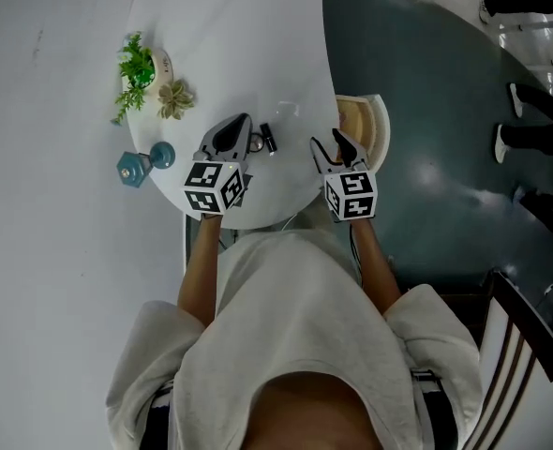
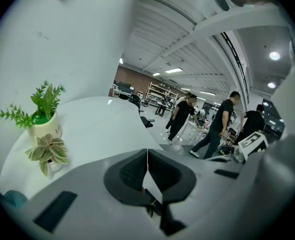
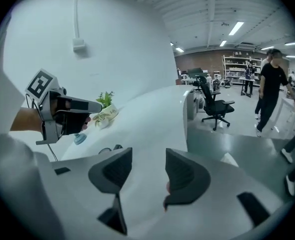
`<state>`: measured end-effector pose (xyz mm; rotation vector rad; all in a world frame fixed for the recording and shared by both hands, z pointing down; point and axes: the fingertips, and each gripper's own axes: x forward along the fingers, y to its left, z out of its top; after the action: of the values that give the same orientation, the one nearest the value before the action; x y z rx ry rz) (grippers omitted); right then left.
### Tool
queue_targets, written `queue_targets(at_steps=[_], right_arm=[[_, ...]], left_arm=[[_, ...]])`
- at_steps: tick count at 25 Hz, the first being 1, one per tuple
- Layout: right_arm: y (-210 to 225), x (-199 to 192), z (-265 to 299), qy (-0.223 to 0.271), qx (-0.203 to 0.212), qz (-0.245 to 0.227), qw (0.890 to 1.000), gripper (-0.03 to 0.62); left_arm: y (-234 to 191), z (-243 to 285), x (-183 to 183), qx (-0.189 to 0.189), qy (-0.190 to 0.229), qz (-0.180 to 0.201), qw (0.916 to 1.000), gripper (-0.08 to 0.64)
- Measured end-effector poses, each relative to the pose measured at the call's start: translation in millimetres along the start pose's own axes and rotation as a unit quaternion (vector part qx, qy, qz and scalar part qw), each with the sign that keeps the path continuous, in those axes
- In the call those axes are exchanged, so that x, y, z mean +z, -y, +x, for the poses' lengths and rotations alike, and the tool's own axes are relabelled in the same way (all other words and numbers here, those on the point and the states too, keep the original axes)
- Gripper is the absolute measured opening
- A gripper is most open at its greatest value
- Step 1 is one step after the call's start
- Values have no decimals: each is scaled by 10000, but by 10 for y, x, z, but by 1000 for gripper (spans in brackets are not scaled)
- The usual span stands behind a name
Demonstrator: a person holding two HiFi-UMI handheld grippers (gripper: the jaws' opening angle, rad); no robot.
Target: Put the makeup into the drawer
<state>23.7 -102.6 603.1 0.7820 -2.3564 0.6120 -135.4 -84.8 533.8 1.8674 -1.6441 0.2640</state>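
Note:
A small black makeup tube (image 1: 269,140) lies on the round white table (image 1: 230,26), with a small round piece (image 1: 255,143) right beside it. The same dark items (image 3: 110,149) show just past my right jaws. My left gripper (image 1: 237,126) hovers over the table just left of the tube. Its jaws meet at the tips with nothing between them (image 2: 147,151). My right gripper (image 1: 330,144) is to the right of the tube, near the table's right edge, open and empty (image 3: 148,156). An open drawer (image 1: 378,120) with a pale wooden inside sticks out at that edge.
A green potted plant (image 1: 138,67) and a small pale succulent (image 1: 175,98) stand at the table's left. A blue knob-like object (image 1: 146,164) sits near them. A dark chair (image 1: 530,340) is at the lower right. People walk on the dark floor (image 2: 222,121) beyond.

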Motion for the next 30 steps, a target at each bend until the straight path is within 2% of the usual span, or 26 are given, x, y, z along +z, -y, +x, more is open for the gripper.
queue_targets(at_steps=[7, 13, 20, 26, 30], right_arm=[[-595, -33, 401, -303, 605, -410, 9969, 207], [-963, -211, 633, -632, 923, -631, 9917, 206], [-1033, -439, 794, -971, 820, -786, 9888, 175], [-1060, -418, 878, -998, 735, -802, 9890, 161], [-1073, -388, 918, -1009, 750, -571, 9904, 152]], left_arm=[[-360, -421, -84, 399, 147, -206, 9989, 12], [-567, -688, -173, 637, 223, -364, 9971, 12], [-698, -842, -259, 743, 250, -479, 9958, 12], [-744, -887, -281, 746, 256, -506, 9956, 12], [-734, -900, -262, 735, 272, -499, 9957, 12]])
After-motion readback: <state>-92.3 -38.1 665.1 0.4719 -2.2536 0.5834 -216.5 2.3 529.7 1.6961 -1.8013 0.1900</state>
